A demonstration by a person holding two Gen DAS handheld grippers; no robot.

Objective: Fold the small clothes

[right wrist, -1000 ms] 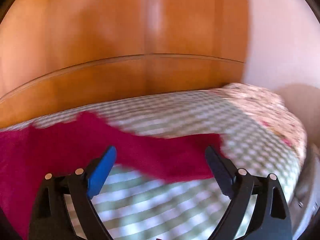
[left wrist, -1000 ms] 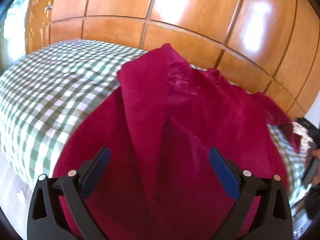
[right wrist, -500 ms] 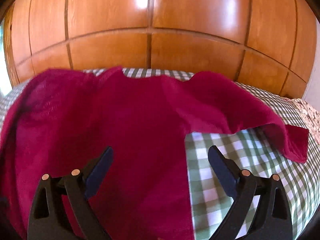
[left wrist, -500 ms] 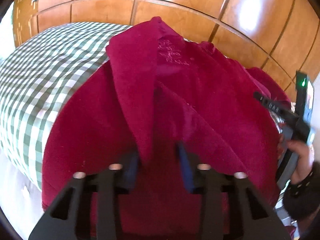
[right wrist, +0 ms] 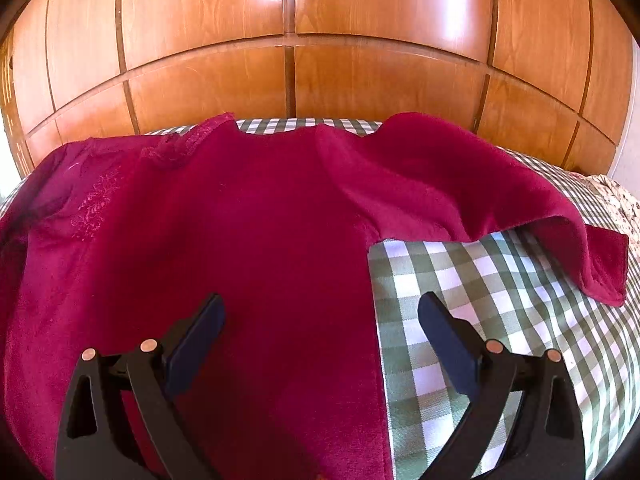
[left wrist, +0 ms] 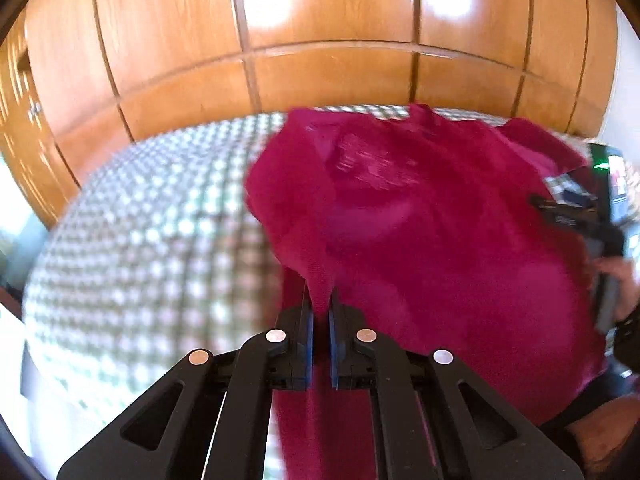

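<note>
In the left wrist view we saw the checked bed cover (left wrist: 132,248) and the red garment (left wrist: 440,240) smeared by motion blur, so the pale stitching on the cloth could not be read. The right gripper (left wrist: 576,216) was cut off by that picture's right edge, its jaws out of our sight. In the right wrist view the garment's lower hem ran off the bottom edge, and the flowered cloth (right wrist: 616,204) was clipped at the right.

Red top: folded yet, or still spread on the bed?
Partly folded. The left gripper pinches one side of the red top, doubled over the body; the other sleeve lies spread on the checked bed.
</note>
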